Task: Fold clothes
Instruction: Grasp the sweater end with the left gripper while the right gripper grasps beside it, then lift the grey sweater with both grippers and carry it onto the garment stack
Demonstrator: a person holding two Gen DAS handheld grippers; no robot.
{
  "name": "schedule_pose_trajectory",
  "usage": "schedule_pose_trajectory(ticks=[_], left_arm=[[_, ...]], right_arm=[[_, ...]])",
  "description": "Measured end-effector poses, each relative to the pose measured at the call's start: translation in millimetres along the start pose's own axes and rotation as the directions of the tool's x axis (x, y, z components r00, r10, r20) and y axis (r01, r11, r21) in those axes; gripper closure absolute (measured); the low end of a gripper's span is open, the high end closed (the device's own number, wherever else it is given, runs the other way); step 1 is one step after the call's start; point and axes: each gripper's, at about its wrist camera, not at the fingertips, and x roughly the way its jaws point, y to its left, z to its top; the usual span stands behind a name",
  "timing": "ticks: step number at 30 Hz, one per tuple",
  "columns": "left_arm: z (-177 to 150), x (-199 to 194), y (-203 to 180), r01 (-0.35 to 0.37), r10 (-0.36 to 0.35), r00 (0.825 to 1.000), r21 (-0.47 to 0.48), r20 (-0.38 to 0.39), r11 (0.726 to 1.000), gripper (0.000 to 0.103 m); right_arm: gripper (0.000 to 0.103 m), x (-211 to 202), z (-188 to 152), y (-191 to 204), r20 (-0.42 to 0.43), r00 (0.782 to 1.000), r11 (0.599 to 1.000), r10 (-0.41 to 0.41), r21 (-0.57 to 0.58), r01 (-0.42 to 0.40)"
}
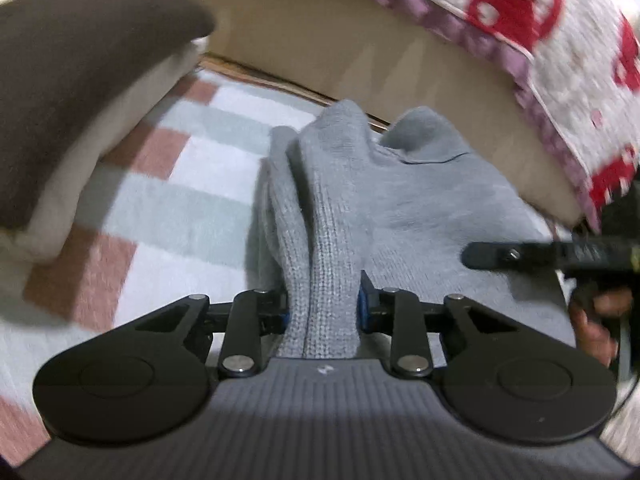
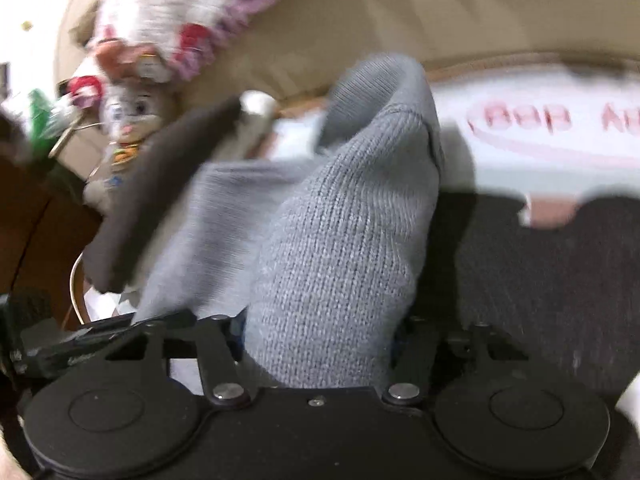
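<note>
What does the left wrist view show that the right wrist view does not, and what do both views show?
Only the left wrist view shows the checked pink and pale green blanket and the right gripper's finger beside the garment. Only the right wrist view shows a stuffed rabbit toy and pink lettering on the bedding. Both show the grey knitted sweater bunched between a gripper's jaws, left gripper and right gripper, and a dark brown folded garment.

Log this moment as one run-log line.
step: fold | left gripper: jaws shut on grey knitted sweater | right gripper: jaws shut on sweater | surface: checked blanket
</note>
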Motion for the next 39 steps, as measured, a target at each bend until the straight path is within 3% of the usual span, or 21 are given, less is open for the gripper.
schedule_pose_trajectory(ticks=[3, 6, 9, 12, 16, 19, 23, 27, 31, 35, 37, 38, 39], left_arm=[[-5, -10, -10, -0.046, 0.043, 0.998, 0.074, 0.044, 0.996, 0.079], [-9, -24, -25, -0.122, 0.112, 0.990, 0.122, 0.082, 0.985, 0.079], [-15, -52, -49, -0.273, 0.248, 0.959, 0.207, 0.141, 0.939, 0.080], [-19, -92, -51, -0.310, 0.282, 0.938, 0.125, 0.200, 0.942, 0.080], [-26, -146, -43, -0.362, 0.347, 0.898, 0.006, 0.270, 0.932, 0.080], [-20, -179, -30, -0.369, 0.383, 0.879, -0.104, 0.284, 0.924, 0.080], [0, -219, -22, -0.405, 0.414, 0.845, -0.099, 0.339, 0.909, 0.080], [40, -263, -8, -0.439, 0.422, 0.813, -0.055, 0.402, 0.897, 0.080], [120, -288, 19, -0.437, 0.402, 0.821, -0.007, 0.406, 0.899, 0.080], [212, -270, 59, -0.443, 0.405, 0.845, 0.034, 0.349, 0.896, 0.080], [246, -242, 85, -0.444, 0.407, 0.865, 0.071, 0.295, 0.893, 0.077], [259, -220, 105, -0.463, 0.431, 0.867, 0.085, 0.249, 0.882, 0.067], [265, -197, 126, -0.481, 0.463, 0.864, 0.055, 0.199, 0.875, 0.061]], right_arm=[[0.043, -9, -7, 41, 0.081, 0.994, 0.974, -0.068, -0.210, 0.084], [0.044, -19, -4, 71, 0.127, 0.988, 0.951, -0.082, -0.286, 0.116], [0.045, -30, -2, 101, 0.168, 0.983, 0.928, -0.072, -0.351, 0.128], [0.046, -46, -4, 123, 0.176, 0.983, 0.917, -0.041, -0.383, 0.107], [0.046, -63, -5, 160, 0.187, 0.980, 0.903, 0.062, -0.429, 0.025], [0.046, -72, -8, 188, 0.206, 0.967, 0.868, 0.151, -0.496, -0.029], [0.046, -73, -4, 215, 0.192, 0.950, 0.813, 0.245, -0.574, -0.093], [0.047, -66, 41, 236, 0.168, 0.915, 0.807, 0.367, -0.547, -0.223], [0.047, -49, 92, 260, 0.192, 0.853, 0.785, 0.485, -0.525, -0.329], [0.047, -5, 135, 260, 0.255, 0.800, 0.812, 0.543, -0.402, -0.423], [0.045, 38, 153, 241, 0.258, 0.787, 0.822, 0.561, -0.288, -0.492], [0.042, 60, 160, 230, 0.258, 0.785, 0.825, 0.563, -0.227, -0.517], [0.040, 84, 160, 216, 0.231, 0.822, 0.854, 0.520, -0.160, -0.495]])
